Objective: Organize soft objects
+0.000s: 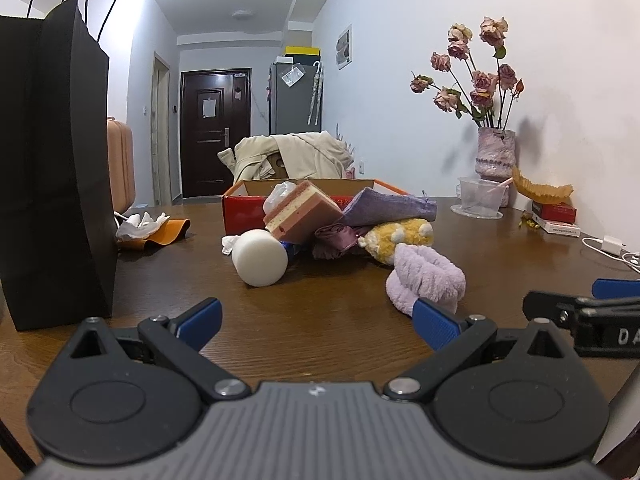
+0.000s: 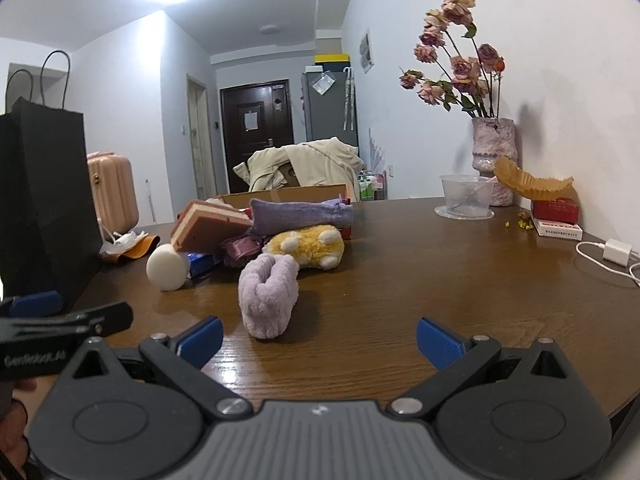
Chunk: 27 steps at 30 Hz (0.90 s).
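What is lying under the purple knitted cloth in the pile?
Under the purple knitted cloth sit a yellow plush toy and a crumpled mauve fabric. The red box stands behind. Anything deeper is covered.

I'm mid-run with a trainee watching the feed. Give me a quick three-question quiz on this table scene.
1. True or false: the left hand-held gripper is shut on the lilac fuzzy slipper.
2. Which item lies nearest the right hand-held gripper? A) white foam cylinder B) lilac fuzzy slipper C) yellow plush toy
3. Fill in: the layered pink sponge leans against the red ____.

Key: 1 false, both hand-held grippers are open and empty; 2 B; 3 box.
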Available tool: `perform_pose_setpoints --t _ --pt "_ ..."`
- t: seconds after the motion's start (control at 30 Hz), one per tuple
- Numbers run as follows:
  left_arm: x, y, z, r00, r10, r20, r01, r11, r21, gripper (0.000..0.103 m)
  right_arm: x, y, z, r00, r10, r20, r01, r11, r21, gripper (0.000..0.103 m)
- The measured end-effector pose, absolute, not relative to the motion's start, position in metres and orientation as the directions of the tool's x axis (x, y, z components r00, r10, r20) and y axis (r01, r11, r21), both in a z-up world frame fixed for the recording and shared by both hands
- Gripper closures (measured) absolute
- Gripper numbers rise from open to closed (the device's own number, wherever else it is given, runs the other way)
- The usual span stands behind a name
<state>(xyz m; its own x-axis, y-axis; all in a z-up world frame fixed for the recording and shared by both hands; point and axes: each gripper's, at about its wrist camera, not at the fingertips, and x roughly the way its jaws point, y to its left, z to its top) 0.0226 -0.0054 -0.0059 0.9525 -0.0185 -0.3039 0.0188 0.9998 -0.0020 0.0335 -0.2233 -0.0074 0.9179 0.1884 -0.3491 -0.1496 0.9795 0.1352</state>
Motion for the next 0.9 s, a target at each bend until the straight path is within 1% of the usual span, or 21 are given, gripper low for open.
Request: perform_pose_setpoints --t 0.13,0.23,0.6,0.9 --pt "0.020 -0.002 -0.006 0.958 -0.014 -0.287 0.013 1.000 -0.005 0.000 0.034 -0.218 -0.005 0.923 0.190 -0.335 -0.156 0.980 0.127 0.000" --pt "0.020 0.000 -0.006 0.959 -0.015 -0.283 0.013 1.000 -0.010 0.000 0.037 -0.212 -0.006 0.911 0.192 -0.364 -0.166 0.981 0.102 0.000" --pt "0.024 0.004 -0.009 0.955 -0.011 -0.296 0.009 1.000 -0.007 0.000 0.042 -0.208 -0.007 0.909 0.190 -0.372 -0.165 0.981 0.097 0.000" --pt "0.026 0.002 -0.009 0.953 -0.019 -0.302 0.016 1.000 -0.013 0.000 0.040 -0.209 -0.007 0.915 0.194 -0.352 -0.166 0.980 0.108 0.000"
